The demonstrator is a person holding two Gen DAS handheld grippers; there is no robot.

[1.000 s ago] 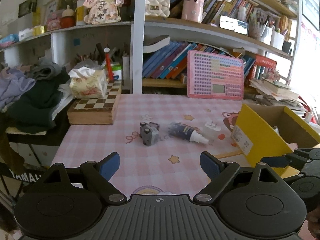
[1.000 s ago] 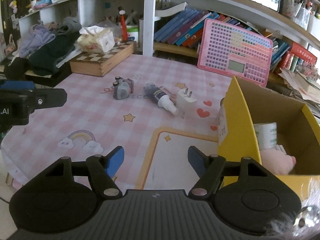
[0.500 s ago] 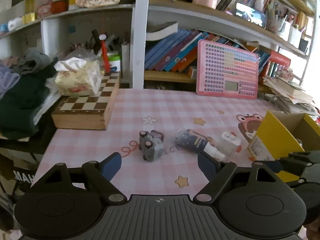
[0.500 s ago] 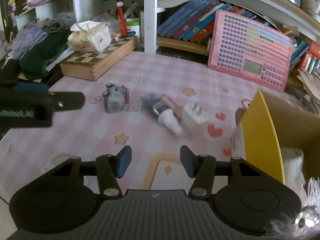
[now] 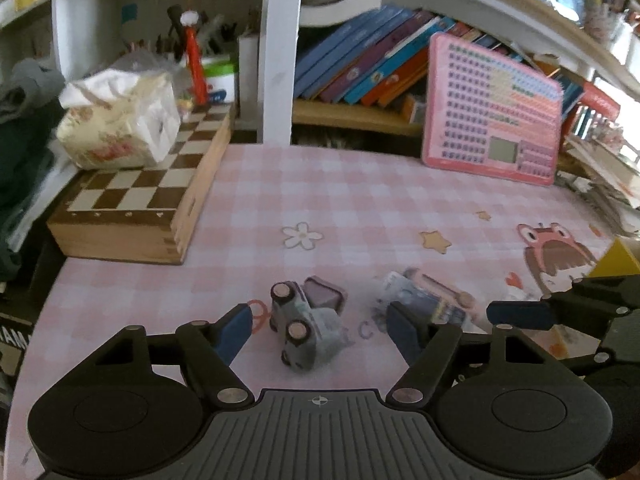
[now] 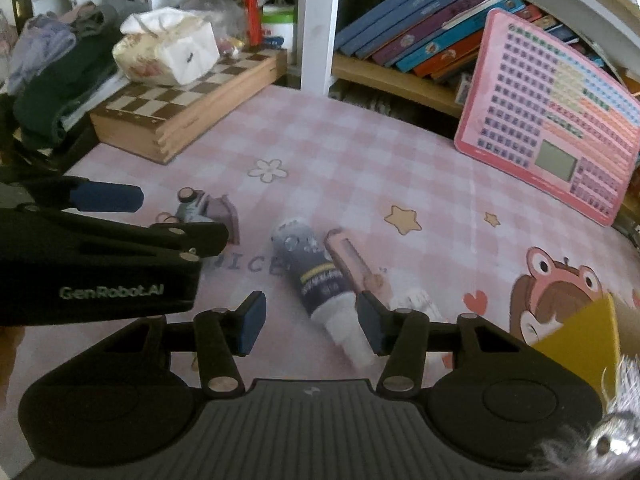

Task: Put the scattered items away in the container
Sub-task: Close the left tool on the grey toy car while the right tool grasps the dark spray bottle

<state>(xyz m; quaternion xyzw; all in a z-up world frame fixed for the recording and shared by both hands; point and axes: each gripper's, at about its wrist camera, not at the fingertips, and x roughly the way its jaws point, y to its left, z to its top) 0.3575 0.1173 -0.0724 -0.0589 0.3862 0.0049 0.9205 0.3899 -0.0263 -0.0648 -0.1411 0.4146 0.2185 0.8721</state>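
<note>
Two small items lay on the pink checked tablecloth: a grey toy car on its side between the left gripper's parted fingers, and a dark squeeze tube with a white cap between the right gripper's spread fingers. One corner of the yellow cardboard box showed nearby.

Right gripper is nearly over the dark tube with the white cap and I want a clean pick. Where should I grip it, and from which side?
Grip the dark tube across its labelled body, not the tapering white cap. It lies flat, cap toward the camera, so come from above with the right gripper open, one finger on each long side. A pink comb-like item lies close along its right flank, probably leaving that finger little room.
</note>
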